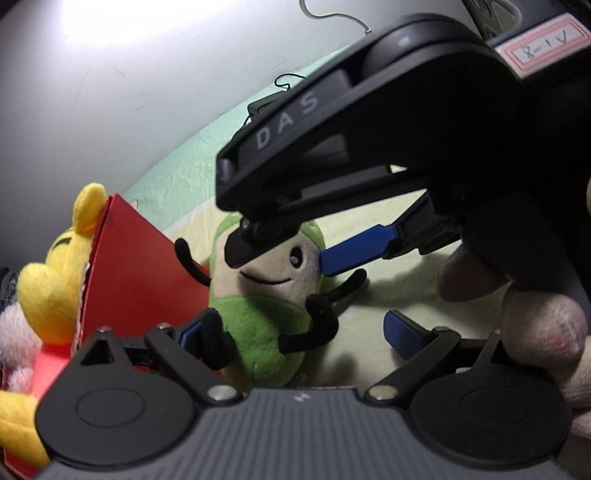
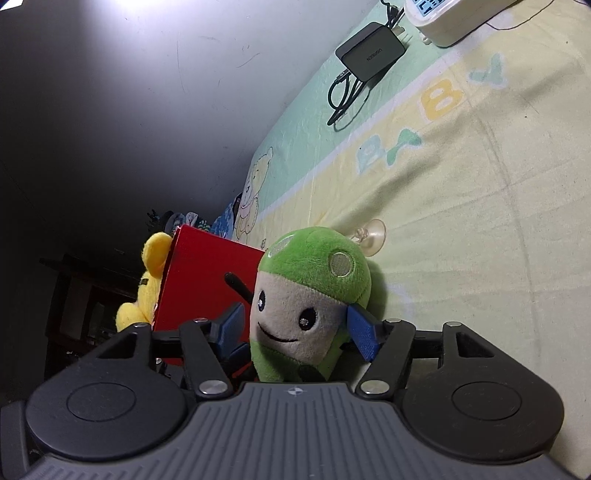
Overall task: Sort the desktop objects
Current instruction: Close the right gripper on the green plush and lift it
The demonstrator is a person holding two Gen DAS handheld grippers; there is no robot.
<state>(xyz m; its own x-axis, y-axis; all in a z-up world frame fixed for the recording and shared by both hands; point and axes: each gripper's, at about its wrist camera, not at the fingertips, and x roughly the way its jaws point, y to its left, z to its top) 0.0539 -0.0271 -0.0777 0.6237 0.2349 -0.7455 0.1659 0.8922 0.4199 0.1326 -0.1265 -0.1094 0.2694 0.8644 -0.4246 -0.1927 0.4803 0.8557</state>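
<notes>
A green and beige plush toy with black arms stands against a red box on the bed sheet. My right gripper comes in from the upper right, and its fingers press both sides of the toy's head. In the right wrist view the plush toy fills the narrowed gap of the right gripper. My left gripper is open wide around the toy's lower body; its left finger touches a black plush hand.
A yellow bear plush sits in the red box, with a pale fluffy toy beside it. A hand holds the right gripper. Farther along the sheet lie a black charger, a white device and a suction cup.
</notes>
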